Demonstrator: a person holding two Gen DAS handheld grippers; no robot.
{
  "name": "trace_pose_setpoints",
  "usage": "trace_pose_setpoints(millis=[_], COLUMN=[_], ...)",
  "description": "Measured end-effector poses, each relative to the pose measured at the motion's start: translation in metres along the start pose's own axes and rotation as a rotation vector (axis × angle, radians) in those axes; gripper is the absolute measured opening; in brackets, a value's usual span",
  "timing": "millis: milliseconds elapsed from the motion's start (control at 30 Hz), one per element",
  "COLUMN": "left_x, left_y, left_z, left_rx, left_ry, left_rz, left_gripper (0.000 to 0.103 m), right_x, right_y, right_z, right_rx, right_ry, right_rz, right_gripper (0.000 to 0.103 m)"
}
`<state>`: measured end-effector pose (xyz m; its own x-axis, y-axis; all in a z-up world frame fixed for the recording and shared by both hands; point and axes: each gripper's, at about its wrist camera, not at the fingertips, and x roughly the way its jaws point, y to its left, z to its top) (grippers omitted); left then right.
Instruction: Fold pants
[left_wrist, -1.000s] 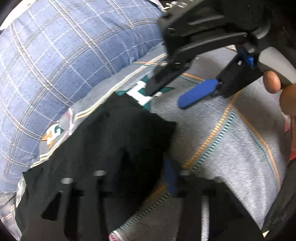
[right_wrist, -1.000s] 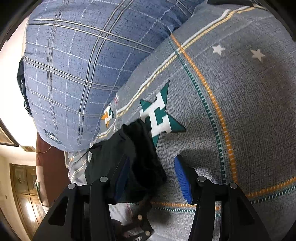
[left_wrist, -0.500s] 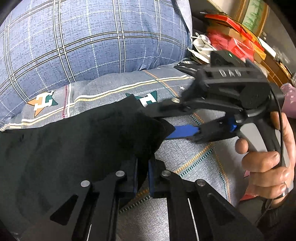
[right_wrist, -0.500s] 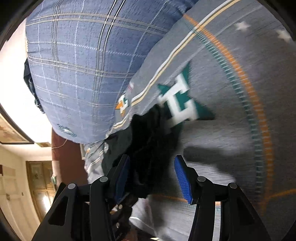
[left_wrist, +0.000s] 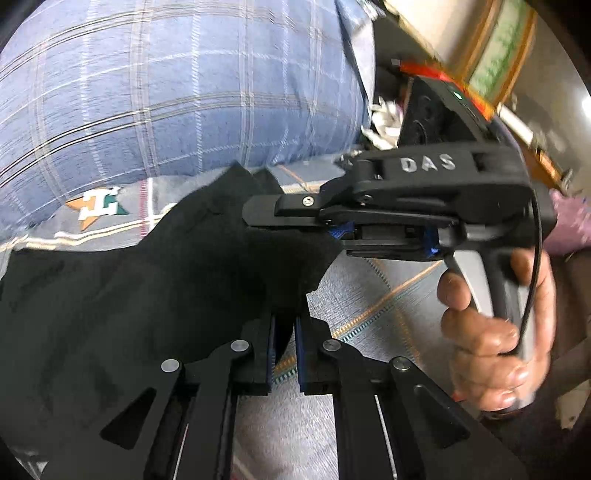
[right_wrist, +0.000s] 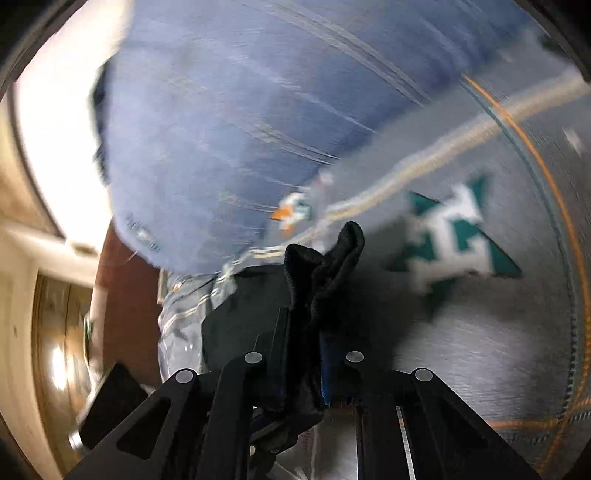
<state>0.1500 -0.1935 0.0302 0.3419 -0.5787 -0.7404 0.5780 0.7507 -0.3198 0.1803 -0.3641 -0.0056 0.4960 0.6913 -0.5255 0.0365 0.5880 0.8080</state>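
From the left wrist, your left gripper (left_wrist: 283, 343) is nearly closed on an edge of the black pants (left_wrist: 155, 288), which spread ahead and to its left over the grey bedspread (left_wrist: 376, 295). Your right gripper (left_wrist: 258, 216), held in your hand (left_wrist: 495, 317), crosses ahead, clamping the same cloth. A blue plaid pillow (left_wrist: 177, 92) rises behind.

From the right wrist, blurred, your right gripper (right_wrist: 304, 350) pinches a bunched fold of the pants (right_wrist: 321, 273); pillow (right_wrist: 240, 110) ahead-left.

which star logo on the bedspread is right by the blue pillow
The small orange-tipped star, just under the pillow; the big all-teal star lies apart from it.
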Motion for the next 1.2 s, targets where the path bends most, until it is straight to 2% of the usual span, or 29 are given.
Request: trace_pose_setpoints(millis=[100, 233, 333, 433, 533, 633, 700, 833, 867, 967, 1067, 1133, 1200], left_x=[-0.024, -0.054, -0.064, -0.067, -0.060, -0.048, -0.049, -0.065, -0.069, -0.065, -0.066, -0.069, -0.063], left_y=[0.022, 0.062, 0.091, 0.116, 0.146, 0.168, 0.169, 0.160, 0.158, 0.162, 0.178, 0.172, 0.168], left_z=[-0.007, -0.028, -0.038, -0.045, -0.059, -0.075, -0.077, -0.072, -0.072, -0.076, -0.087, -0.083, -0.083], left_rx=[-0.075, -0.211, -0.302, -0.359, -0.456, -0.565, -0.578, -0.547, -0.545, -0.545, -0.632, -0.595, -0.577], left_ry=[-0.032, -0.086, -0.090, -0.100, -0.055, 0.012, 0.020, -0.028, -0.038, -0.007, -0.003, -0.007, 0.036], left_rz=[0.002, 0.006, 0.026, 0.061, 0.099, 0.077, 0.053, 0.056, 0.054, 0.131, 0.090, 0.116, 0.126], left_gripper=[0.007, 0.007, 0.007, 0.007, 0.007, 0.007, 0.007, 0.007, 0.007, 0.007, 0.007, 0.007, 0.010], right_x=[0.011, 0.048, 0.081, 0.112, 0.130, 0.120, 0.110, 0.103, 0.105, 0.116, 0.126, 0.128, 0.131], right_y=[0.025, 0.057, 0.078, 0.089, 0.091, 0.085, 0.077, 0.056, 0.052, 0.047, 0.049, 0.049, 0.049], right_z=[-0.003, -0.015, -0.026, -0.033, -0.037, -0.035, -0.031, -0.029, -0.029, -0.032, -0.036, -0.038, -0.040], right_rx=[-0.059, -0.107, -0.148, -0.151, -0.158, -0.153, -0.146, -0.122, -0.119, -0.117, -0.152, -0.157, -0.162], right_ry=[0.008, 0.054, 0.076, 0.085, 0.124, 0.084, 0.041, 0.023, 0.030, 0.070, 0.099, 0.108, 0.115], right_rz=[0.042, 0.101, 0.095, 0.108, 0.109, 0.077, 0.016, -0.134, -0.149, -0.189, -0.238, -0.238, -0.242], right_gripper=[0.012, 0.012, 0.012, 0.017, 0.034, 0.043, 0.049, 0.049, 0.049, 0.049, 0.049, 0.049, 0.049])
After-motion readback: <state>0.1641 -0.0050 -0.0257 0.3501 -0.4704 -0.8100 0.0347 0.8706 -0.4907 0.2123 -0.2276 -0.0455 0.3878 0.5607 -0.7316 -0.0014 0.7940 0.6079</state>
